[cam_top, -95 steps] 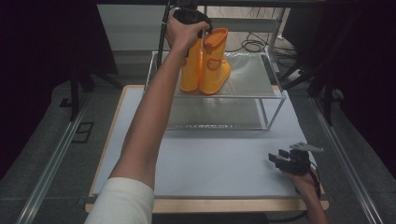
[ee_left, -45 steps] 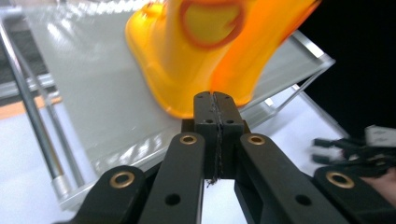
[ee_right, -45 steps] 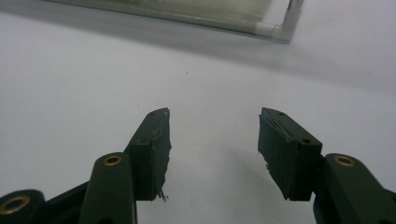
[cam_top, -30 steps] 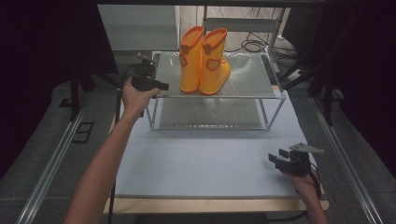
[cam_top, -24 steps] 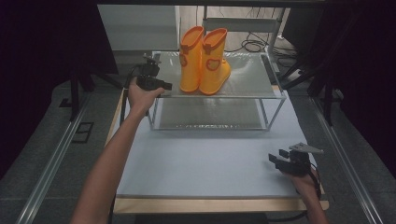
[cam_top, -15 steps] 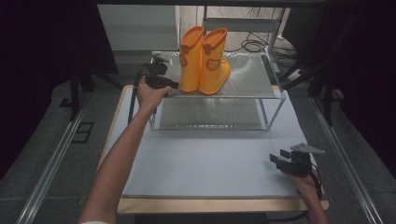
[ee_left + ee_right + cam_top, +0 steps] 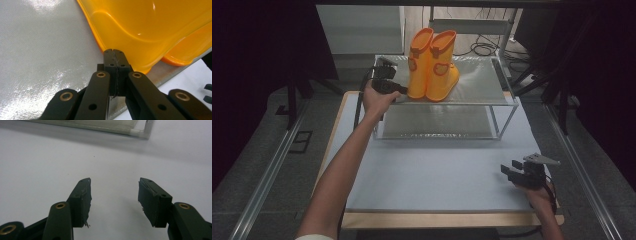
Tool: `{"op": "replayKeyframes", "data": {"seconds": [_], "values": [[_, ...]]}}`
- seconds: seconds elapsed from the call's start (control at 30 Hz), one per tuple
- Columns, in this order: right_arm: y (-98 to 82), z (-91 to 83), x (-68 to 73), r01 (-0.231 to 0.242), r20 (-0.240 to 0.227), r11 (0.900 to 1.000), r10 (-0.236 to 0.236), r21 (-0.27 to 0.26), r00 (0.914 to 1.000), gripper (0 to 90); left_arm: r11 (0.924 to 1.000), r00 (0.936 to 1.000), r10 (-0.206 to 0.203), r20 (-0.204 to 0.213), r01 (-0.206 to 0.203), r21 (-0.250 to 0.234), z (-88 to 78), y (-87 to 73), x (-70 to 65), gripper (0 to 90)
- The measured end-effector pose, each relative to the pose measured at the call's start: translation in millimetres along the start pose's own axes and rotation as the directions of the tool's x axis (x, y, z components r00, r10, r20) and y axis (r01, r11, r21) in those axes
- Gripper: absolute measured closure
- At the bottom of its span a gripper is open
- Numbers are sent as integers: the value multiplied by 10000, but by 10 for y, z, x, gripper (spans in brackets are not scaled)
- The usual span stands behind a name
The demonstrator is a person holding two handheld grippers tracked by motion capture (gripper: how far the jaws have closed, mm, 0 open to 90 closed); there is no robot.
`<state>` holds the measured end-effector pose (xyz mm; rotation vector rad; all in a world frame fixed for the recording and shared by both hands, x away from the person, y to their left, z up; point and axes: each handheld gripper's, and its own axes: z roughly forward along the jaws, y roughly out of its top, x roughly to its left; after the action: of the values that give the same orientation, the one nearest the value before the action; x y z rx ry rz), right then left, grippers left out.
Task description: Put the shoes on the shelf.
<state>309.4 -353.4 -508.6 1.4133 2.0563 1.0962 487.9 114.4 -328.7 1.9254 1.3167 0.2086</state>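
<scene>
right gripper (image 7: 511, 173) rests at the near right corner of the pale table (image 7: 437, 175), jaws spread wide with nothing between them. farther off, left gripper (image 7: 401, 90) sits at the left edge of the rack's top shelf (image 7: 477, 82), jaws pressed fully together on nothing, tips right against the heel of the nearer orange boot (image 7: 419, 62). both orange boots (image 7: 434, 65) stand upright side by side on that shelf.
</scene>
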Motion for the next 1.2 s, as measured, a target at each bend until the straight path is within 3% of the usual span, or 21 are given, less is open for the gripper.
{"op": "replayKeyframes", "data": {"seconds": [0.37,0.5,0.57,0.83,1.2], "values": [[-3,29,33,93,-42,9999,-93,79,9999,443,10000,9997,64,-237,-65,-43,-6,2,-55,900],[-5,32,30,78,-32,9999,-78,80,10000,445,9999,9999,60,129,-59,-81,28,0,-127,900],[-4,30,29,70,-29,10000,-70,70,10000,445,9996,9996,275,79,-274,-50,59,6,-212,900],[-4,26,29,67,-48,10000,-67,71,10000,446,9992,9983,406,411,-405,-23,109,31,-370,900],[-6,28,35,55,-63,9999,-54,94,10000,446,9994,9968,348,713,-346,-38,103,14,-303,896]]}}
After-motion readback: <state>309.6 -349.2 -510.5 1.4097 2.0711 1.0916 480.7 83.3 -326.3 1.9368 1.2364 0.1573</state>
